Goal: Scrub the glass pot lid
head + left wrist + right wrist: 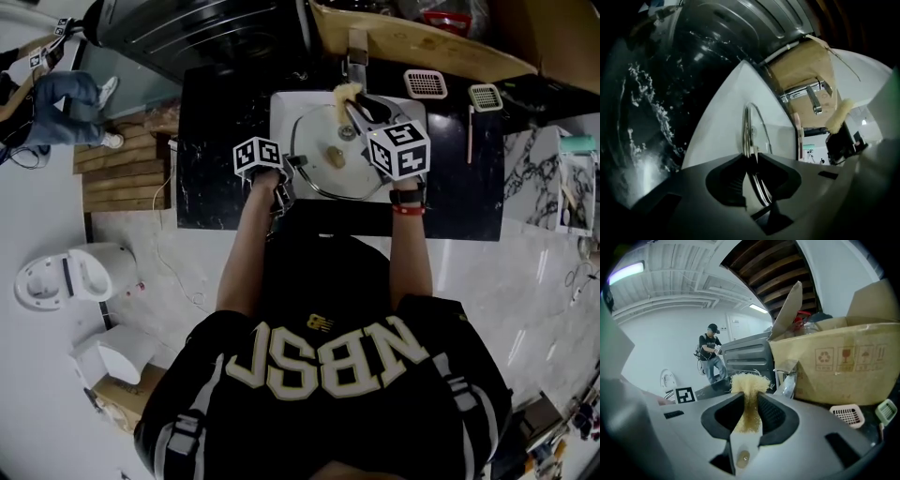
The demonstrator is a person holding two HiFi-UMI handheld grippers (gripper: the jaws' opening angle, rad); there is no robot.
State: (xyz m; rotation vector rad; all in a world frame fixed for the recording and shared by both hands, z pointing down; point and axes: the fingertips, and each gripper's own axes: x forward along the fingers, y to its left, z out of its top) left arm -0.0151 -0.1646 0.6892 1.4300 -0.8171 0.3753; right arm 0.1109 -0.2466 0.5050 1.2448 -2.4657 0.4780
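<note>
The glass pot lid (pixel 319 178) with its metal rim lies tilted in the white sink (pixel 281 108). My left gripper (pixel 292 171) is at the lid's left edge. In the left gripper view the lid (pixel 750 131) shows edge-on, and the left gripper (pixel 752 158) is shut with both pads on the rim. My right gripper (pixel 357 105) hovers over the sink's back part, shut on a yellow fibrous scrubber (pixel 345 91). The right gripper view shows the scrubber (pixel 749 383) sticking out past the right gripper (pixel 750 398), clear of the lid.
A faucet (pixel 357 52) stands behind the sink, with a cardboard box (pixel 422 37) beyond it. Black counter (pixel 216 141) flanks the sink. Two small white slotted trays (pixel 426 83) (pixel 486 97) lie at the right. A person (pixel 710 357) stands far back.
</note>
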